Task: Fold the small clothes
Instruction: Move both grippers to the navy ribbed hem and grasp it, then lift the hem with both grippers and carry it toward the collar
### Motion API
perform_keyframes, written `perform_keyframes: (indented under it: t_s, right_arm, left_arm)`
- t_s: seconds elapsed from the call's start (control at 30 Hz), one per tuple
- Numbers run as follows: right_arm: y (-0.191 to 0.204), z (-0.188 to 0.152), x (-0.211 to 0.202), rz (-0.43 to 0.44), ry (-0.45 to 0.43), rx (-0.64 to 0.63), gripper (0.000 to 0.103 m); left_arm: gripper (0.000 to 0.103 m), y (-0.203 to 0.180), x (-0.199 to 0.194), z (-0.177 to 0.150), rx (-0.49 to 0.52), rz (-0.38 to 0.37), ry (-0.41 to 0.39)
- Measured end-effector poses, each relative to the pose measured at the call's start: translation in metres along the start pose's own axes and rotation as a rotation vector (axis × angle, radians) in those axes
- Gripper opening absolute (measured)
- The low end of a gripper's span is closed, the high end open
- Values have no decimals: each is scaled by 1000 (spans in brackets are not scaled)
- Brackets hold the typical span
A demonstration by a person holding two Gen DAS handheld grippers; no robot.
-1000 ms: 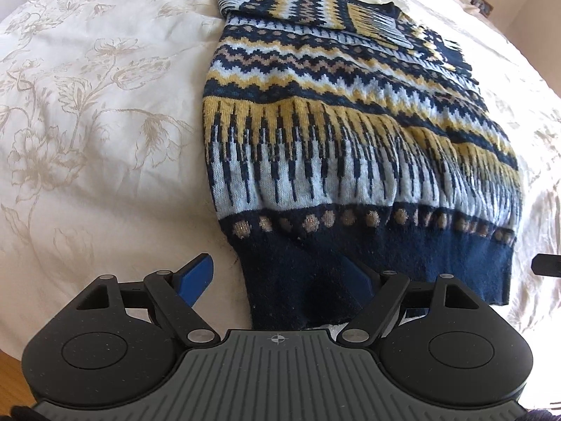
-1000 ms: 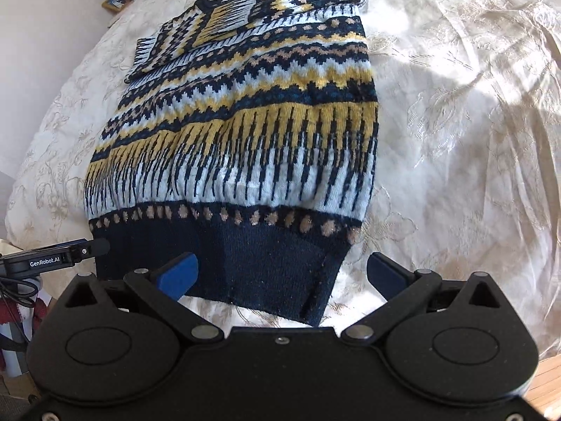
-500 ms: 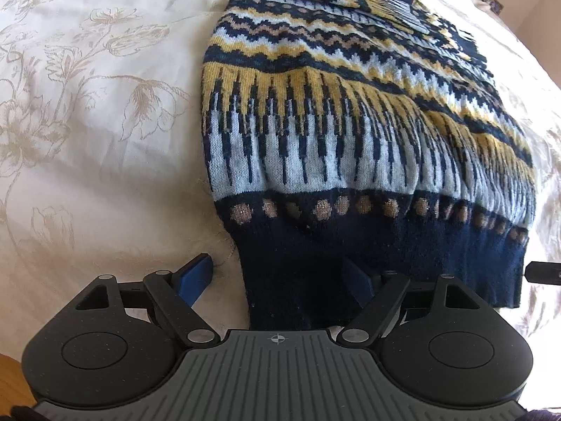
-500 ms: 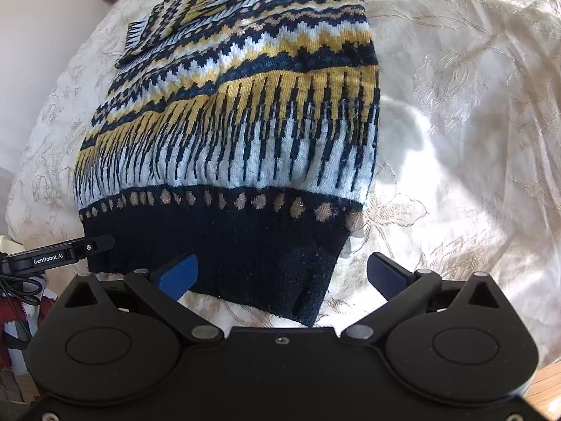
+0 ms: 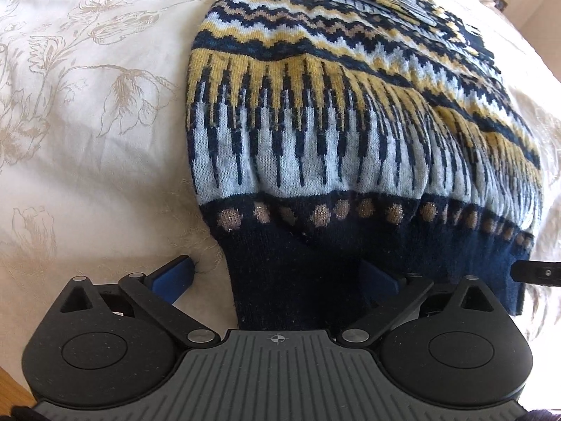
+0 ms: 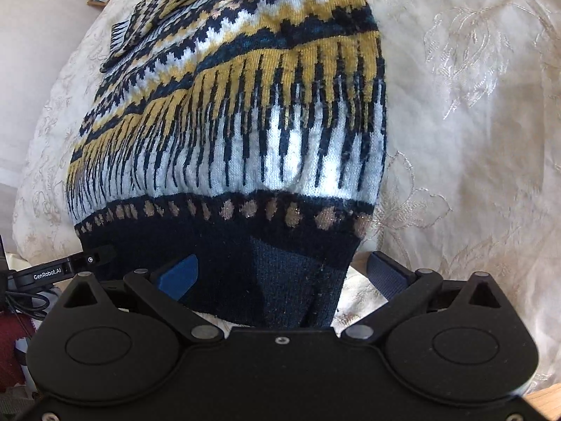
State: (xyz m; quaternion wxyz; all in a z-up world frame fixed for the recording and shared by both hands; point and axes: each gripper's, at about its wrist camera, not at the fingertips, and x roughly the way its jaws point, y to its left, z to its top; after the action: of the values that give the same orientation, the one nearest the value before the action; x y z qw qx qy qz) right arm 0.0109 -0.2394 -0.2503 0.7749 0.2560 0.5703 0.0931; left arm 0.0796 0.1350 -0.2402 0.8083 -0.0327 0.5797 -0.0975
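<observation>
At the near edge of the bed the sweater lies flat, navy hem toward us. Left tool straddles its left hem corner, jaws apart; right tool likewise at the right corner. I'd pinch both layers evenly before lifting.

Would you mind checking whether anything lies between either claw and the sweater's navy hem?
Nothing visible does. The left claw and right claw are both open, each straddling a corner of the sweater's navy hem on the bedspread.
</observation>
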Motion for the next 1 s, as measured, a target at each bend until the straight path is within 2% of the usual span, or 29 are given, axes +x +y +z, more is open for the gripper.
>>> perform_keyframes:
  t_s: [0.2,0.37,0.47,0.5,0.53,0.57,0.6,0.67,0.73,0.83,0.93,1.0]
  right_arm:
    - [-10,-4,-5,58,-32,36,103]
    - [-13,-3,-7,64,-23,46,103]
    - [-11,0,-5,70,6,43,99]
    - [-10,1,-5,77,15,36,86]
    - [-10,1,-6,74,18,31,65]
    - [-12,0,-8,62,22,31,57]
    - [-13,-1,-9,52,21,36,47]
    - [-17,-2,-11,66,14,54,39]
    - [-16,-5,-13,73,6,61,17]
    - [-9,-6,-17,67,1,33,16]
    - [-2,-8,-25,86,-27,25,13]
    - [1,-9,-33,102,-47,26,13]
  left_arm:
    - [102,-3,2,1,6,34,4]
    - [101,-2,2,4,-1,22,16]
    - [86,3,-3,4,-22,25,-4]
    - [80,7,-5,4,-38,20,-11]
    - [73,10,-7,4,-50,16,-15]
    - [69,13,-10,4,-57,12,-20]
    - [60,14,-12,4,-61,8,-26]
    - [52,17,-16,3,-63,-5,-33]
    - [35,16,-19,3,-58,-17,-48]
    - [17,12,-25,2,-41,-24,-70]
    - [8,12,-31,1,-55,-31,-89]
    - [6,16,-37,-1,-86,-45,-104]
